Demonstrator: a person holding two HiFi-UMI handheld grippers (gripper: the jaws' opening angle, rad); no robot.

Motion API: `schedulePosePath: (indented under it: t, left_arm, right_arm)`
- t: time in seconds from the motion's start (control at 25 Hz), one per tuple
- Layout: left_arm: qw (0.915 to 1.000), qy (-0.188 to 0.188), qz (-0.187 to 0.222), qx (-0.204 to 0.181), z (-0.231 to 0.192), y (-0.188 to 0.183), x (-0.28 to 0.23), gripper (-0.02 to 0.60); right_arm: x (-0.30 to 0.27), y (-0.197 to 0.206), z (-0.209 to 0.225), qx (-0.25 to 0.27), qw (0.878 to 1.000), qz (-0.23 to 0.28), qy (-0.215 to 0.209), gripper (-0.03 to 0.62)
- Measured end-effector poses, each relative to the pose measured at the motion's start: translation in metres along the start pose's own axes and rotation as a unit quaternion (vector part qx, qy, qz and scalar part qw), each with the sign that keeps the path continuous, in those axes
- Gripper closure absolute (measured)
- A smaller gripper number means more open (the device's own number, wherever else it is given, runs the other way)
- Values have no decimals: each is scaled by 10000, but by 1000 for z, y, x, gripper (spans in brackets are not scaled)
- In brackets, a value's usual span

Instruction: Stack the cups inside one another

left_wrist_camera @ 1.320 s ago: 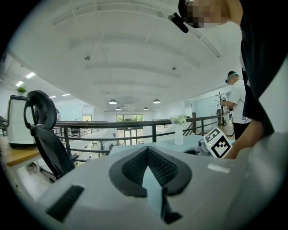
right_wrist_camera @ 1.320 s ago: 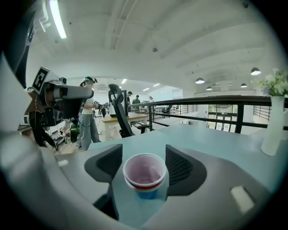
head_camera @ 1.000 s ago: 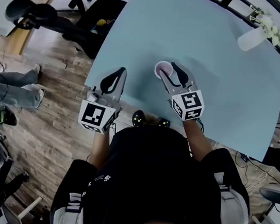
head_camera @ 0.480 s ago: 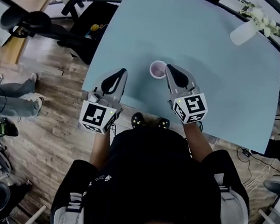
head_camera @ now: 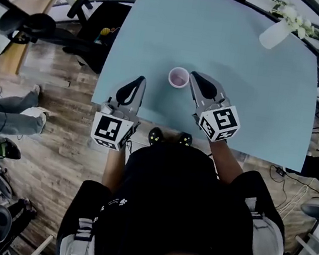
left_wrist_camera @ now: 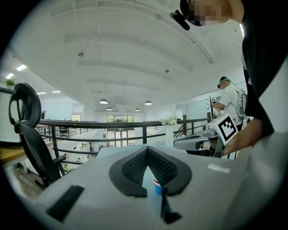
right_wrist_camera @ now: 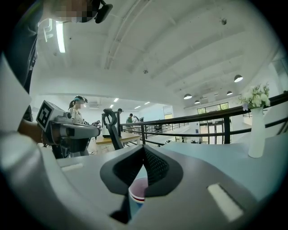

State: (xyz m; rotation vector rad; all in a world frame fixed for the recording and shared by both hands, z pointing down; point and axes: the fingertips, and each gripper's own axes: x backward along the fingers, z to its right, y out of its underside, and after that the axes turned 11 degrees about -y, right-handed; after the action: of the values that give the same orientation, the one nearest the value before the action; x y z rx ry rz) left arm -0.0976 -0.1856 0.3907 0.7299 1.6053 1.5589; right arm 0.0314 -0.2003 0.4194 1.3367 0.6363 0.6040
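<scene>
The cup (head_camera: pixel 179 77) stands upright on the light blue tabletop (head_camera: pixel 244 77), mouth up, near the tabletop's front edge and a little left of its middle. Its rim is white and its inside is pale pink. A blue band runs around the wall under the rim. Whether more cups sit inside it cannot be told.

The cup (head_camera: pixel 179 77) stands on the table (head_camera: pixel 252 102). The right gripper (head_camera: pixel 193 75) is just right of the cup. The left gripper (head_camera: pixel 139 80) is left of it and nearer the person. The vase (head_camera: pixel 276 33) stands well behind and right of the cup. The chair (head_camera: pixel 106 27) is off the table, behind and left.
</scene>
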Motion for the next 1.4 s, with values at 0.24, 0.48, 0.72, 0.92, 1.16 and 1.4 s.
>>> schedulePosePath:
  t: [0.24, 0.48, 0.72, 0.92, 1.16, 1.4]
  left_arm:
    - [10000, -7, -31, 22, -1, 1, 0, 591]
    - [10000, 6, -80, 24, 0, 5, 2, 591]
    - [9999, -14, -101, -3, 0, 9, 6, 591]
    - [9999, -2, -108, 34, -1, 8, 10, 591]
    - [9999, 15, -124, 35, 3, 12, 14, 591]
    - [9999, 24, -118, 13, 3, 8, 16, 591]
  right_arm:
    - [1, -5, -1, 14, 10000, 28, 1, 588]
    - [1, -8, -7, 132, 9999, -24, -75, 589]
    - [2, -8, -11, 113, 9999, -4, -67, 588]
    - [1, -9, -15, 86, 9999, 8, -68, 588]
    - [6, -6, -18, 85, 9999, 10, -59, 588]
    - [6, -10, -20, 91, 9999, 28, -61, 588]
